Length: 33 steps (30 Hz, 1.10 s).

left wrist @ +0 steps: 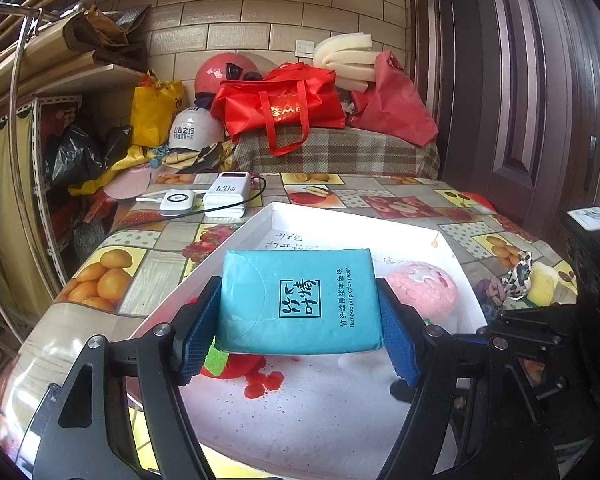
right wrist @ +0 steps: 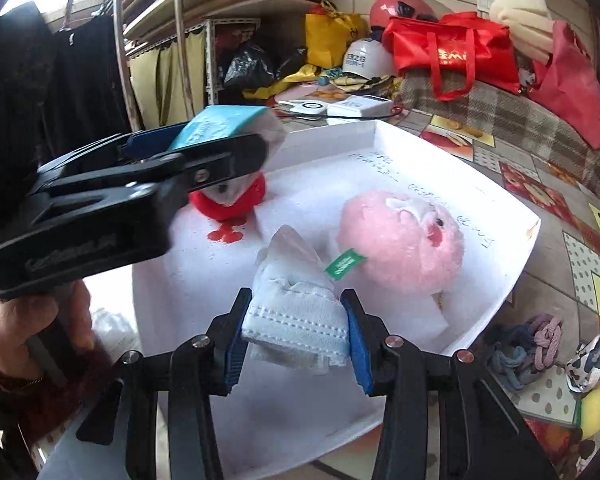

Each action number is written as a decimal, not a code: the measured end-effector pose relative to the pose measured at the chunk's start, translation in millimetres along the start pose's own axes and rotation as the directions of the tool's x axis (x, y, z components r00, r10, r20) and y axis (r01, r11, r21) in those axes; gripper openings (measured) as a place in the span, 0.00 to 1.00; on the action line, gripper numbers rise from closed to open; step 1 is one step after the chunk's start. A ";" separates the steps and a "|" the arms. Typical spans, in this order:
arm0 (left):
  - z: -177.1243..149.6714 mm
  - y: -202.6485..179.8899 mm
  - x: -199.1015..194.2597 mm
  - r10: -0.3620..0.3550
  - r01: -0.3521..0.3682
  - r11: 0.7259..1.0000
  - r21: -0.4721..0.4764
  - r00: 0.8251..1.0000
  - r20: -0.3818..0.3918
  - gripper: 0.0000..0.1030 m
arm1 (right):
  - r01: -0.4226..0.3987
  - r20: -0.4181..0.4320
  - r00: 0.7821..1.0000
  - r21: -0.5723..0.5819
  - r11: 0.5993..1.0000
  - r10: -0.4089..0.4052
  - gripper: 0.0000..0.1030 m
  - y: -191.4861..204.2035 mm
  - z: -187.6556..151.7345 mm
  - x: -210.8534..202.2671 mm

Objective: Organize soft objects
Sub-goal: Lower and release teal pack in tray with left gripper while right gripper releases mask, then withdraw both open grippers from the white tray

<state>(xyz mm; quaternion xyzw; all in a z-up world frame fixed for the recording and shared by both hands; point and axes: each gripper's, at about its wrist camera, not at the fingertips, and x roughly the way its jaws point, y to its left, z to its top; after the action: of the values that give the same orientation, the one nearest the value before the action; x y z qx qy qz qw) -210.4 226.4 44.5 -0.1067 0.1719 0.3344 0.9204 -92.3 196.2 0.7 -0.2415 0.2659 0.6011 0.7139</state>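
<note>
Left gripper clamped on a teal pack of bamboo-pulp tissues, blue pads pressed flat against its two short ends, jaws fairly wide because the pack is broad. Held level and clear above the white tray, probably so that it could be lowered in without dragging over what already lay there. Pack smooth and slightly puffy, wrapper glossy, dark printed logo facing up, corners rounded as soft paper goods tend to be. Right gripper closed narrowly on a folded bundle of pale blue and white face masks, stitched edge towards the camera, loose crumpled wrapping sticking up at the far side; bundle squeezed a little between the pads, tilted down over the near part of the tray. Pink plush toy lying in the tray just right of the masks, fluffy, with a green tag. Red plush item at the tray's left, partly hidden beneath the left gripper. Hair ties and a patterned scrunchie waiting on the fruit-print bench right of the tray, likely next to be gathered. Power banks at the bench's far edge, well apart from the tray.
</note>
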 end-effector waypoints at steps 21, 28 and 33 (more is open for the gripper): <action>4.8 -10.3 25.7 0.088 -0.086 0.996 0.034 0.994 -0.063 0.85 | 0.156 0.163 0.971 0.120 0.980 -0.175 0.92 -25.2 13.5 -21.1; 4.3 -1.9 14.0 0.126 -0.127 0.992 -0.007 0.992 -0.009 1.00 | 0.172 0.189 0.962 0.135 0.976 -0.195 1.00 -27.9 12.0 -25.4; 3.8 -1.7 9.5 0.134 -0.134 0.991 -0.008 0.991 0.015 1.00 | 0.181 0.204 0.956 0.155 0.971 -0.211 1.00 -30.5 10.2 -28.6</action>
<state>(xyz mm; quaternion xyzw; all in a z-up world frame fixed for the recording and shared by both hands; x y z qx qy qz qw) -201.6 231.8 44.5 -0.0957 0.1705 0.3968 0.8969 -65.2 177.2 28.1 -0.1505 0.2003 0.5307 0.8097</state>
